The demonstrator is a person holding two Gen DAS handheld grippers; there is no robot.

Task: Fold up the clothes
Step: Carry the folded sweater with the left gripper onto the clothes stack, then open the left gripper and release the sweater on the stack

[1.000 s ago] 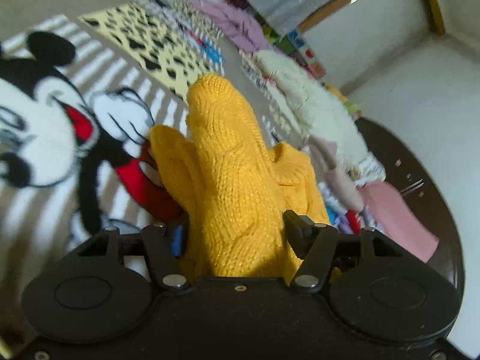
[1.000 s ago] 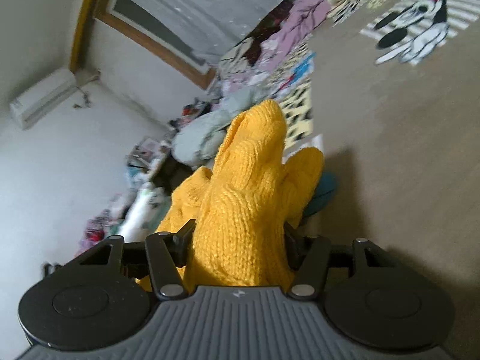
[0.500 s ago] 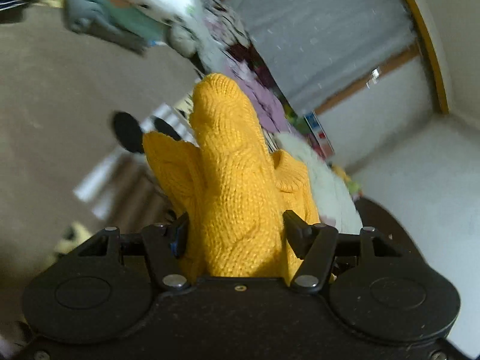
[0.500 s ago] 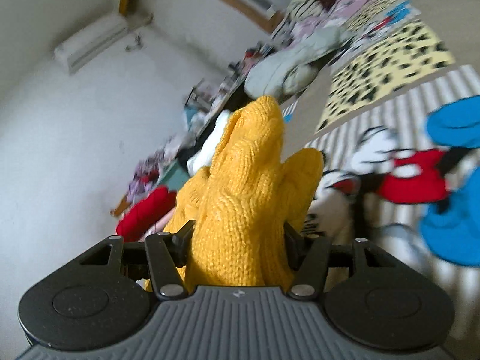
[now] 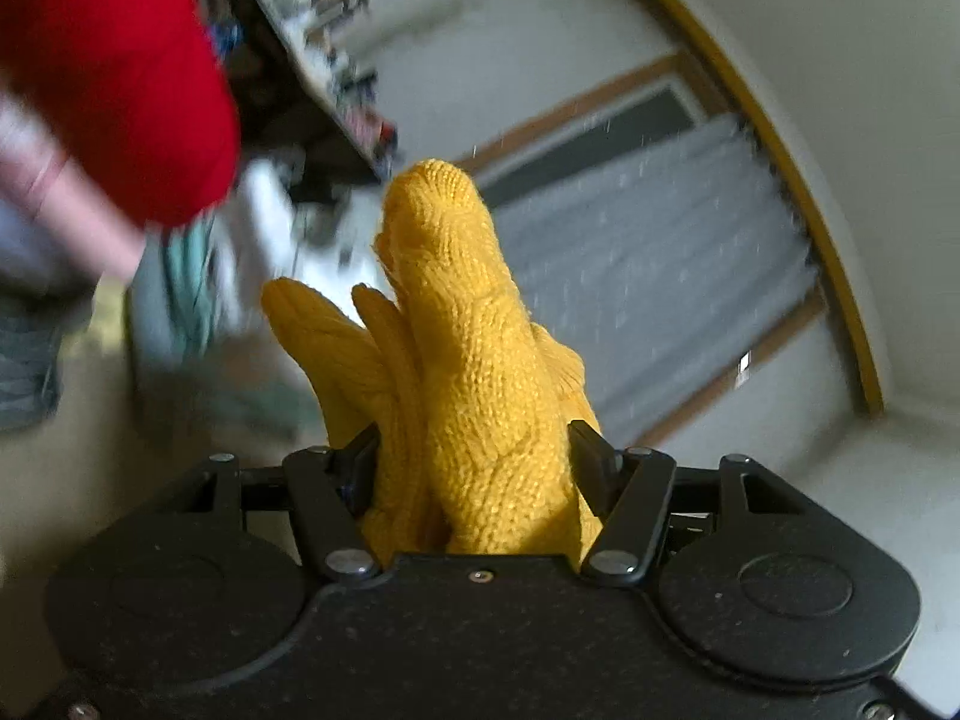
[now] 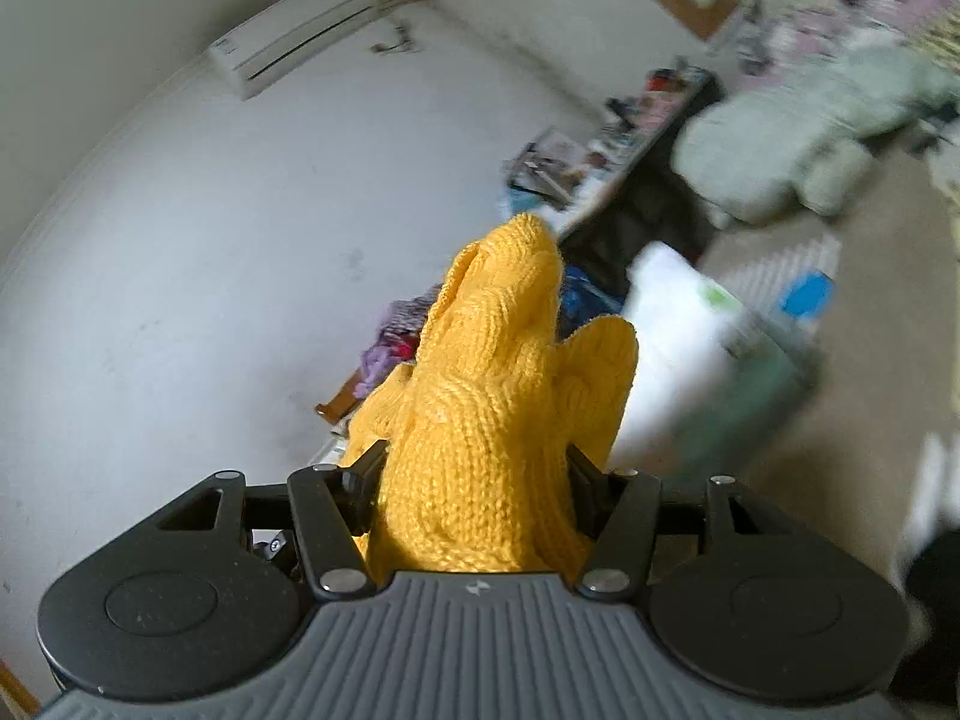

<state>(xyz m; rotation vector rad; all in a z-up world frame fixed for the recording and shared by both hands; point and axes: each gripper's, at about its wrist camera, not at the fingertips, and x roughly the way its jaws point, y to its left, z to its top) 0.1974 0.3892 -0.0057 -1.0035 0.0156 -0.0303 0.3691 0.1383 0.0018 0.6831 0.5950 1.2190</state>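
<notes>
left wrist: both hand-held grippers (image 5: 474,462) (image 6: 474,468) pinch yellow knitwear (image 5: 462,360).

A home bedroom (cluttered): curtain (image 5: 648,276), air conditioner (image 6: 300,36), clothes piles (image 6: 798,138).

Each view is taken from just behind its gripper, aimed upward across the room. The dark cluttered shelf (image 5: 312,60) (image 6: 630,138) is shared, seen far left and far right respectively.

Our left gripper (image 5: 474,450): matte black speckled housing, two round side discs, silver pivot screws. Our right gripper (image 6: 474,468): ribbed grey cover with small logo, black linkages, matching silver screws.
</notes>
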